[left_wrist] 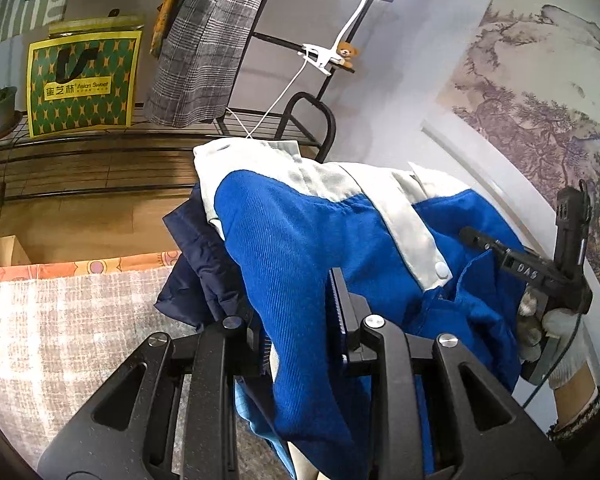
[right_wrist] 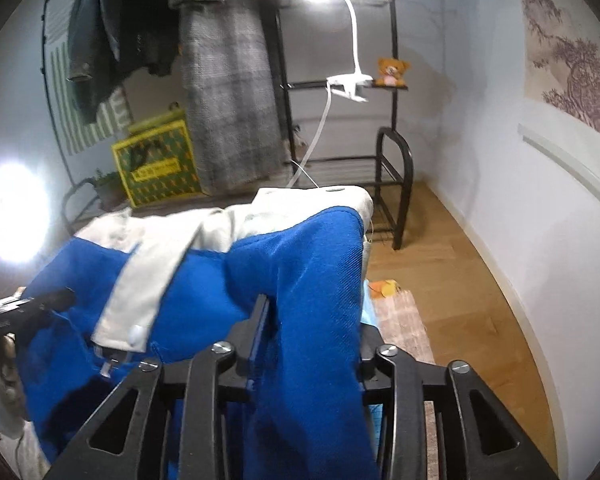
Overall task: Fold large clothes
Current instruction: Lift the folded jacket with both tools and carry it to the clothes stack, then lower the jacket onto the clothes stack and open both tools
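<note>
A blue jacket with cream shoulders and a cream snap placket is bunched between both grippers. In the left wrist view my left gripper is shut on a thick fold of its blue cloth, which hides the left finger. The right wrist view has the same jacket rising from my right gripper. Blue cloth fills the gap between its fingers and covers the right one. From the left wrist view, the right gripper lies against the jacket's far edge, held by a gloved hand.
A navy garment lies under the jacket on a table with a pale checked cloth. Behind stands a black wire rack with a grey plaid coat, a yellow-green bag and a teddy bear. Wooden floor runs along the right wall.
</note>
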The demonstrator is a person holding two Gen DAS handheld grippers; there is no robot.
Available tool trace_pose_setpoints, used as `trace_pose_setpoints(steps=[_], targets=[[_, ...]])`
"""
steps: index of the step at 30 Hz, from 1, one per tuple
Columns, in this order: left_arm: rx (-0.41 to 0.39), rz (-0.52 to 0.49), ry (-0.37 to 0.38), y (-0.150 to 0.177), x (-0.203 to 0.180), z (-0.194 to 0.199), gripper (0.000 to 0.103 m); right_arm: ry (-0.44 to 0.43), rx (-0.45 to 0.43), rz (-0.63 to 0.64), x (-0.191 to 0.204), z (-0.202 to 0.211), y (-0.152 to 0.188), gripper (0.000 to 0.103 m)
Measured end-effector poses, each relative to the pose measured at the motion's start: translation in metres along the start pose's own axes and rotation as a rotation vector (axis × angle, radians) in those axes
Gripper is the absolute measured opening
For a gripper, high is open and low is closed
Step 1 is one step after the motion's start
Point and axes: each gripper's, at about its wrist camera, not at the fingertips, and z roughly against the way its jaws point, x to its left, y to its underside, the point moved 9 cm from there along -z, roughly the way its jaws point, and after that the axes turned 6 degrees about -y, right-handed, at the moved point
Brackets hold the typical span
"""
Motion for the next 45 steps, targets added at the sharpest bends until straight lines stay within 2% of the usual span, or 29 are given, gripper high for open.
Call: trace_pose_setpoints(steps=[2,5,6,12,19,25,31,35,45], targets=[[-0.003,-0.017,-0.020,0.002,0.000,-0.004,0.028,0.038,0.027,0.003,-0.004,-0.011,0.009,0.045],[0.021,0.005,-0.019,0.006,0.004,-0.011,0.039,0.073,0.071,-0.041,-0.019,-0.026,0.017,0.061],[0.026,0.016,-0.014,0.006,0.006,-0.010,0.042,0.093,0.071,-0.050,-0.024,-0.025,0.019,0.063],[0.007,-0.031,-0.065,0.004,0.005,0.013,0.042,0.160,0.040,-0.033,-0.024,-0.001,0.014,0.063],[-0.018,-0.041,-0.066,0.002,-0.002,0.062,0.042,0.150,-0.027,-0.046,-0.005,0.053,-0.002,0.063],[-0.065,-0.071,-0.071,-0.002,-0.017,0.126,0.042,0.146,-0.079,-0.031,0.021,0.111,-0.017,0.063],[-0.132,-0.110,-0.078,-0.005,-0.032,0.209,0.042,0.129,-0.145,-0.023,0.056,0.181,-0.030,0.063],[-0.206,-0.126,-0.091,-0.005,-0.040,0.276,0.042,0.117,-0.188,0.009,0.089,0.234,-0.038,0.063],[-0.314,-0.178,-0.094,0.015,-0.056,0.415,0.042,0.077,-0.271,0.061,0.172,0.344,-0.036,0.064]])
